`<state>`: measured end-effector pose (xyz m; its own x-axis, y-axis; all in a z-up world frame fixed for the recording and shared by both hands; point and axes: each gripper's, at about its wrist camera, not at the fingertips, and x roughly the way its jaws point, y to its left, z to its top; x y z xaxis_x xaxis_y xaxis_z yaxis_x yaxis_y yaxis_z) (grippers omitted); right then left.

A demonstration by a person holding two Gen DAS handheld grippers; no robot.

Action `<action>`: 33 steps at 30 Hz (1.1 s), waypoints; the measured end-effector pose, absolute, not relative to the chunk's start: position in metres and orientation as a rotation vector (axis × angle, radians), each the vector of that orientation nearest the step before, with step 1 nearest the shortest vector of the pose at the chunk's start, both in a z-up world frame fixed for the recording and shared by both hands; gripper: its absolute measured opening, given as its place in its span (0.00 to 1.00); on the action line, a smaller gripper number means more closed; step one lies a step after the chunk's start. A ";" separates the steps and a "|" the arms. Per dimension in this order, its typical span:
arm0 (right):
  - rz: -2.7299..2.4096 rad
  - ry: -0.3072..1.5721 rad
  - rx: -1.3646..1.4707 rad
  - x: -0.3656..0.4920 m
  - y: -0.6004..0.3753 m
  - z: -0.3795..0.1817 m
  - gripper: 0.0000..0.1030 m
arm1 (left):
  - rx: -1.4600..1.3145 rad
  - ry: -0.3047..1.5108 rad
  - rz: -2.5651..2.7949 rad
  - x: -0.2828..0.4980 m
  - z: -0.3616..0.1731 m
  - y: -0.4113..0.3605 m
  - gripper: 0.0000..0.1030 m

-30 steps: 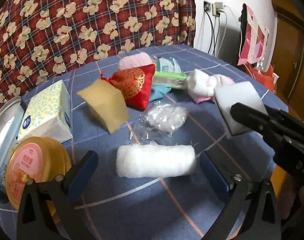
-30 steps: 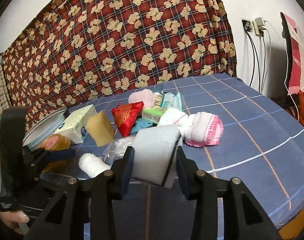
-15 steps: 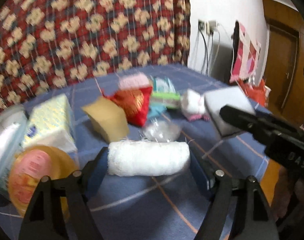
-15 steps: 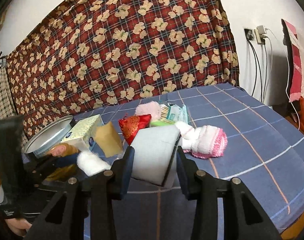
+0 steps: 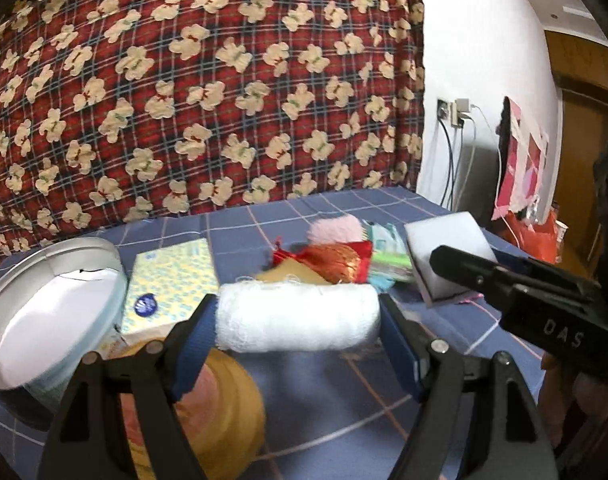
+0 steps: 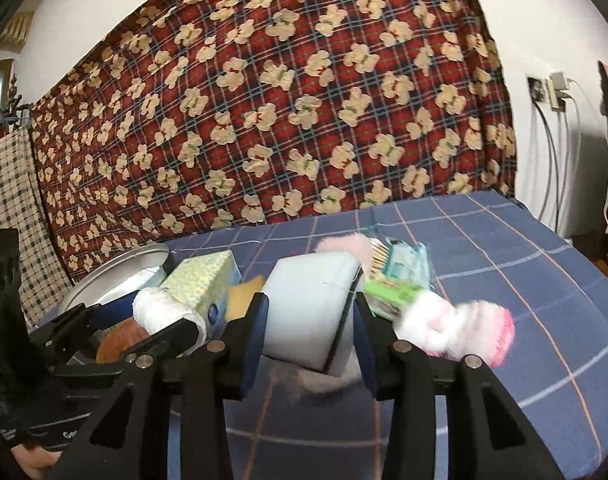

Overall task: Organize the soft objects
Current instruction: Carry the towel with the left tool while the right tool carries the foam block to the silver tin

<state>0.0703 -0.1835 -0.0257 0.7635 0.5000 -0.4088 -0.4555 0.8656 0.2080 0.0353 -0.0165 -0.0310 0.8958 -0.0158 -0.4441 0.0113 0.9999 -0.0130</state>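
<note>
My left gripper (image 5: 297,318) has just closed on the white rolled towel (image 5: 297,316) and lifts it above the blue tablecloth (image 5: 328,404), beside the tissue box (image 5: 171,280). My right gripper (image 6: 310,320) clamps the white sponge (image 6: 310,310) nearby, so both are ready for sorting.

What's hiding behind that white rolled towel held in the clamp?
Behind the white rolled towel, held in the left gripper, a tan sponge and a red embroidered pouch peek over its top. Their lower parts, and the tablecloth beneath them, are covered by the roll.
</note>
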 end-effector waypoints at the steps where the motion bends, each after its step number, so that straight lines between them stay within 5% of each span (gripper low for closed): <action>1: 0.523 0.473 0.097 0.072 -0.181 -0.025 0.42 | -0.008 0.456 0.000 0.037 -0.030 -0.013 0.76; 33: 0.654 0.508 -0.014 0.126 -0.065 -0.002 0.43 | -0.078 0.384 0.208 0.048 -0.012 0.102 0.76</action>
